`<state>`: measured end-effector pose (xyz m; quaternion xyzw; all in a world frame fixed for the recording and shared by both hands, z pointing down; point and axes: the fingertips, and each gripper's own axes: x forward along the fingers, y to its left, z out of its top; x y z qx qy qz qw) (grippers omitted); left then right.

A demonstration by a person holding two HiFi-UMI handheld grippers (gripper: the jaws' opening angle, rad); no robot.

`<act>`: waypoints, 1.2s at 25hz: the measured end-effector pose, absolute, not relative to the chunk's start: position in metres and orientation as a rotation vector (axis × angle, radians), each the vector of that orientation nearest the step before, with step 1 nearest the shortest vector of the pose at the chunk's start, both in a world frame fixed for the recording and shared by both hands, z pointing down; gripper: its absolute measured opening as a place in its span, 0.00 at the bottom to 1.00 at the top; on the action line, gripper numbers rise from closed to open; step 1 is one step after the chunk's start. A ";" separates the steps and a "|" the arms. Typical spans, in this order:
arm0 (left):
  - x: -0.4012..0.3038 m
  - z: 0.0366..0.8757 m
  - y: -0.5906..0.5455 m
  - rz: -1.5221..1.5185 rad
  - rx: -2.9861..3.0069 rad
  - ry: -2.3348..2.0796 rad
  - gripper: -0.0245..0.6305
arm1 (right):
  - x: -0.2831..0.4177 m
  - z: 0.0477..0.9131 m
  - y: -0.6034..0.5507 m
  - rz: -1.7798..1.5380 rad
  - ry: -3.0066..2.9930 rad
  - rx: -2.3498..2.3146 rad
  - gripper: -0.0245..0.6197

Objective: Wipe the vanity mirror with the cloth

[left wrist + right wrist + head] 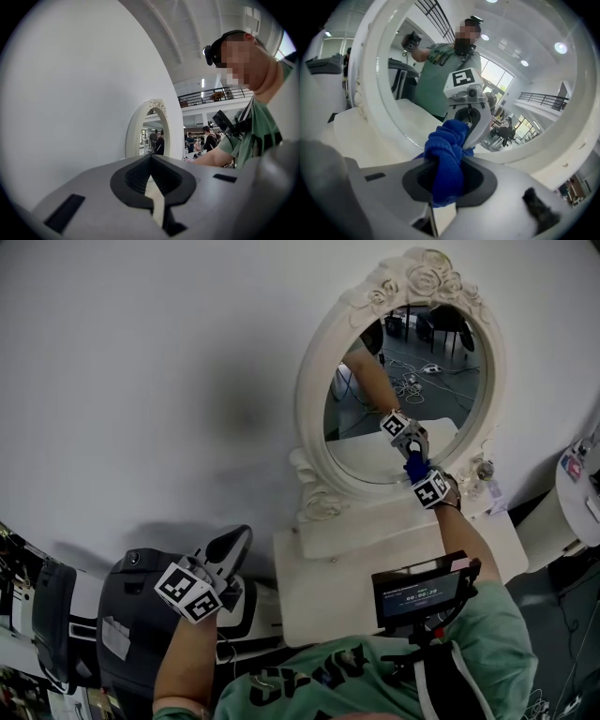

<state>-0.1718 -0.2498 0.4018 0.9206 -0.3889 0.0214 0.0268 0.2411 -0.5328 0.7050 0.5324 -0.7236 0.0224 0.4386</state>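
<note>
- Right claw (449, 161) pinches a bunched blue cloth (414, 468); the wad fills the gap between the jaws and sticks out past their tips.
- Left claw (239, 540) is pressed together with nothing in it. It hangs low on the person's left, well apart from the mirror.
- The vanity mirror (441, 399) stands upright on the white table (319, 601) against the wall, in an oval ornate frame (314, 381).
- The cloth's front meets the lower part of the glass, near the bottom rim. The claw's own reflection touches the wad in the right gripper view, so contact looks real.
- Step in hand, as I judge it: the wiping itself, with the cloth on the glass low down.
- Most of the pane lies above and to either side of the cloth.
- Next move likely calls for light, steady pressure and sweeps up and across the oval, leading with cloth so the hard jaw tips stay off the glass.
- Risk: pushing hard may rock the mirror on its base.
</note>
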 end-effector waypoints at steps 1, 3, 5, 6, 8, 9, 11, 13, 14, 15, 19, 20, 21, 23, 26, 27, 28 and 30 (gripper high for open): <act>-0.171 0.403 -0.250 0.070 2.842 -1.201 0.05 | 0.253 0.703 -0.535 0.062 -1.784 1.323 0.15; -0.168 0.403 -0.249 0.074 2.840 -1.201 0.05 | 0.261 0.698 -0.538 0.029 -1.758 1.290 0.15; -0.163 0.403 -0.248 0.075 2.845 -1.194 0.05 | 0.273 0.690 -0.538 -0.006 -1.728 1.295 0.15; -0.160 0.402 -0.247 0.078 2.850 -1.190 0.05 | 0.283 0.685 -0.539 -0.006 -1.719 1.320 0.15; -0.158 0.399 -0.245 0.083 2.858 -1.193 0.05 | 0.302 0.670 -0.543 0.001 -1.703 1.375 0.15; -0.158 0.397 -0.245 0.079 2.860 -1.198 0.05 | 0.310 0.662 -0.546 -0.004 -1.691 1.393 0.16; -0.158 0.395 -0.243 0.066 2.860 -1.205 0.05 | 0.322 0.650 -0.548 -0.021 -1.660 1.417 0.16; -0.156 0.394 -0.241 0.061 2.865 -1.203 0.05 | 0.330 0.642 -0.548 -0.017 -1.648 1.437 0.16; -0.156 0.393 -0.240 0.062 2.870 -1.203 0.05 | 0.331 0.638 -0.548 -0.007 -1.657 1.447 0.16; -0.155 0.393 -0.239 0.060 2.875 -1.203 0.05 | 0.330 0.633 -0.547 0.002 -1.678 1.458 0.15; -0.148 0.390 -0.235 0.001 2.873 -1.195 0.05 | 0.296 0.593 -0.525 -0.030 -1.870 1.467 0.15; -0.145 0.389 -0.235 -0.017 2.874 -1.189 0.05 | 0.283 0.579 -0.514 -0.048 -1.929 1.459 0.15; -0.142 0.388 -0.234 -0.034 2.877 -1.183 0.05 | 0.270 0.566 -0.502 -0.063 -1.986 1.451 0.15; -0.137 0.388 -0.234 -0.073 2.876 -1.178 0.05 | 0.245 0.540 -0.476 -0.090 -2.094 1.431 0.15; -0.130 0.391 -0.232 -0.110 2.883 -1.182 0.05 | 0.215 0.504 -0.438 -0.112 -2.234 1.389 0.15; -0.125 0.394 -0.231 -0.106 2.892 -1.175 0.05 | 0.211 0.493 -0.424 -0.116 -2.270 1.382 0.15; -0.119 0.397 -0.229 -0.095 2.902 -1.161 0.05 | 0.208 0.483 -0.409 -0.117 -2.304 1.380 0.15; -0.106 0.406 -0.224 -0.063 2.925 -1.128 0.05 | 0.201 0.469 -0.375 -0.099 -2.371 1.372 0.15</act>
